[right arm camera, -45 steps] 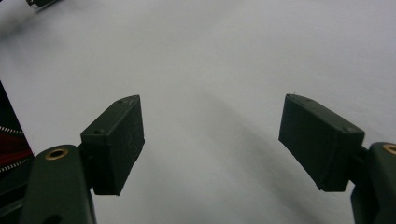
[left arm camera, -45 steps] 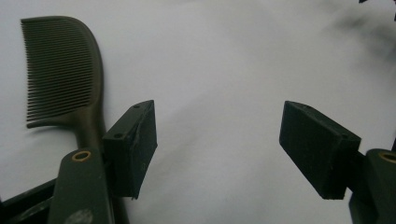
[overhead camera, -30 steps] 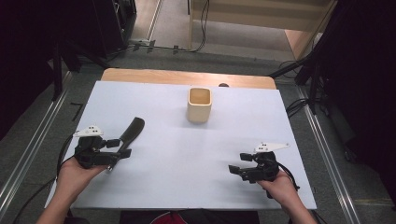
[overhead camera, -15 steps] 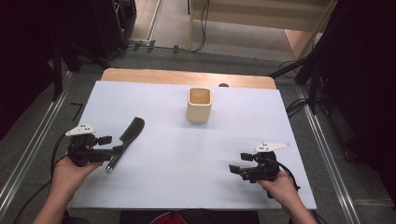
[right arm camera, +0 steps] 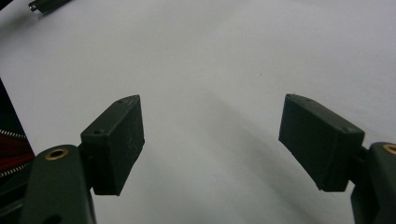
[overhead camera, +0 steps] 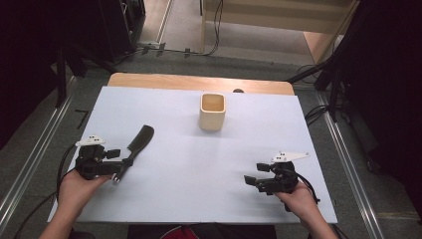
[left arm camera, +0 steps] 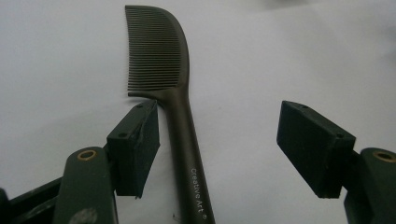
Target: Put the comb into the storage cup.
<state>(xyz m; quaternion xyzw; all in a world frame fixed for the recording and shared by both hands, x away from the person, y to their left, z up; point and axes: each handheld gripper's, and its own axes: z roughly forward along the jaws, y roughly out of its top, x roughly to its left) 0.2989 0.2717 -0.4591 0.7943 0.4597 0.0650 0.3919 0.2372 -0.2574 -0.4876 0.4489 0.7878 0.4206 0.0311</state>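
The high view shows the whole layout: a white table (overhead camera: 199, 164) with a black comb (overhead camera: 137, 143) lying flat at its left side, a cream cup (overhead camera: 212, 112) standing upright near the far edge at the middle, and a gripper in each of the person's hands at the near edge. The left gripper (overhead camera: 119, 163) sits at the near end of the comb's handle. The right gripper (overhead camera: 250, 180) is at the near right, well apart from both comb and cup.

The left gripper view supplies detail that the high view cannot resolve. The comb (left arm camera: 173, 93) has fine teeth along one side of its curved head, and its handle carries small white lettering. The handle runs up between the two black jaws. The left gripper (left arm camera: 217, 140) is spread wide: the handle passes just beside the jaw at the view's left, and whether the two touch cannot be told. The opposite jaw stands well clear of the handle. Nothing is pinched.

The right gripper view shows the right gripper (right arm camera: 212, 140) with its jaws spread wide over bare white table (right arm camera: 224, 60). It holds and touches nothing.
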